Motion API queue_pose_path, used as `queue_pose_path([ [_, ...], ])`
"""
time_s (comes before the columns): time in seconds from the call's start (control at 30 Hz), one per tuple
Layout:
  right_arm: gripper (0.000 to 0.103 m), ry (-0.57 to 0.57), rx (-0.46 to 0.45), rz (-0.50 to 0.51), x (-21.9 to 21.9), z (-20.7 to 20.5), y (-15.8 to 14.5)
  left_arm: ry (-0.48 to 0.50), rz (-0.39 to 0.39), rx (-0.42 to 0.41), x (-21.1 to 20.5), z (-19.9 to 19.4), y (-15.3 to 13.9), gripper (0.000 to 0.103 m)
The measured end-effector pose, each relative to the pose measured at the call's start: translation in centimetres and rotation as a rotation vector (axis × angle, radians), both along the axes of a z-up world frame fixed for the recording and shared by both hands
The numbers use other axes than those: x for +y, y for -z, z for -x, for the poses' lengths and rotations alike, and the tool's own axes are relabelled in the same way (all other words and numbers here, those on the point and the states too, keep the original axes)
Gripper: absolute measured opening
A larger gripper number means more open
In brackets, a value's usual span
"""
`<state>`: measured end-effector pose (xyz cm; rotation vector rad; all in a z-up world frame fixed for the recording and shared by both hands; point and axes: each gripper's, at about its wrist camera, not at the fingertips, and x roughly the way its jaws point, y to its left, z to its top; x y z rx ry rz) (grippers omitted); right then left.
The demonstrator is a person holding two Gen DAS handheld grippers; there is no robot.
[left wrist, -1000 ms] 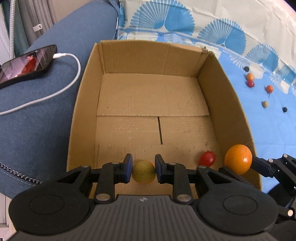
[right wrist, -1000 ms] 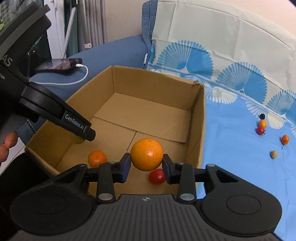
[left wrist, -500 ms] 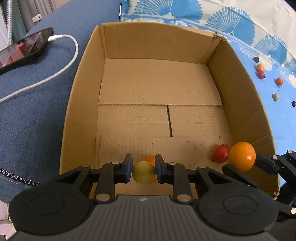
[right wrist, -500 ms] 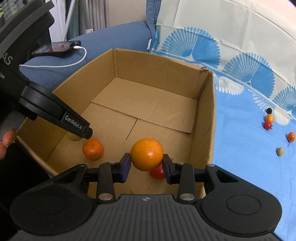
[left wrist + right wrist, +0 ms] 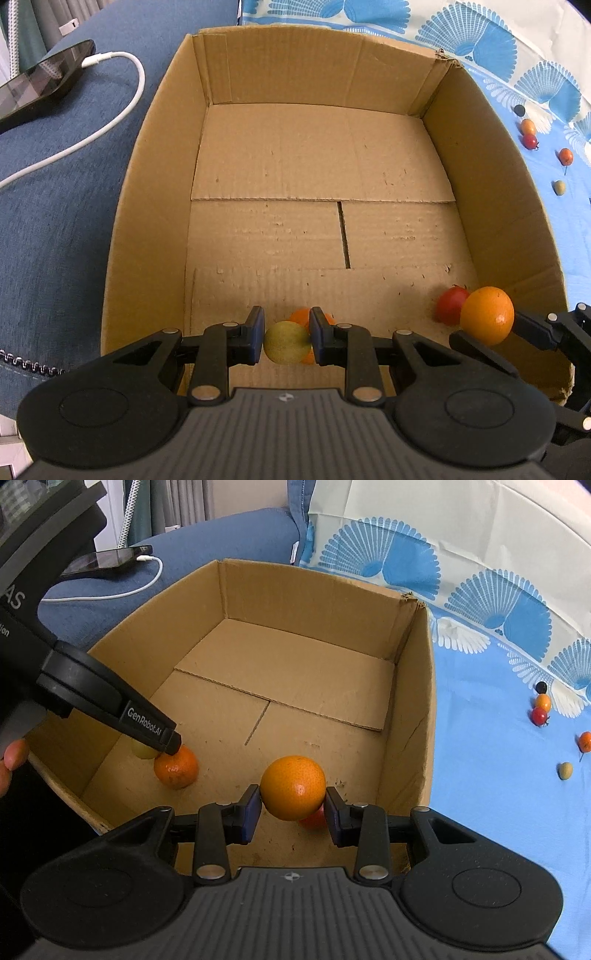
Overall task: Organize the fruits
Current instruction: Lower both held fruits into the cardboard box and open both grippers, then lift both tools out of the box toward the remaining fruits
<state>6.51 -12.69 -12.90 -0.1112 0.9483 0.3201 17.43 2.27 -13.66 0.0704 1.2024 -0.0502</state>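
Observation:
An open cardboard box [image 5: 155, 192] [image 5: 410, 716] lies below both grippers. My left gripper [image 5: 287, 341] is shut on a small yellow-green fruit [image 5: 286, 343], low over the box's near end; a tangerine [image 5: 301, 317] [image 5: 176, 766] rests on the floor just behind it. My right gripper [image 5: 291, 808] is shut on a larger orange [image 5: 293, 787] [image 5: 487, 315], held inside the box near its right wall. A red tomato [image 5: 451, 304] [image 5: 314, 819] lies on the box floor under the orange, partly hidden in the right wrist view.
Several small fruits [image 5: 532, 138] [image 5: 543, 705] lie on the blue patterned cloth [image 5: 491, 775] right of the box. A phone [image 5: 40, 85] with a white cable [image 5: 110, 122] rests on the blue cushion at the left. A fingertip [image 5: 14, 753] shows at the left edge.
Both grippers have sunk toward the box floor with their fruits still held. The box now looks larger and the tangerine shows behind the left gripper's fruit.

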Motion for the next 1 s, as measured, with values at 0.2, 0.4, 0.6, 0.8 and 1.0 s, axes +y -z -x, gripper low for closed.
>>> queue_pose_path([
  [0.2, 0.039, -0.009, -0.011, 0.007, 0.2, 0.1, 0.1, -0.003, -0.008, -0.003, -0.1, -0.3, 0.1, 0.029],
  [0.4, 0.085, 0.001, -0.037, -0.022, 0.1, 0.3, -1.4, 0.008, 0.075, 0.028, 0.2, -0.5, -1.0, 0.099],
  [0.6, 0.097, 0.029, -0.05, -0.032, -0.8, 1.4, -4.3, 0.026, 0.047, -0.046, -0.1, 1.4, -5.0, 0.103],
  [0.8, 0.101, 0.159, -0.004, -0.117, -3.1, 3.6, -7.4, 0.007, 0.028, -0.102, 0.3, 5.4, -8.1, 0.103],
  [1.0, 0.102, 0.251, 0.057, -0.236, -4.8, 6.4, -9.7, -0.019, 0.036, -0.124, 0.9, 9.0, -9.1, 0.103],
])
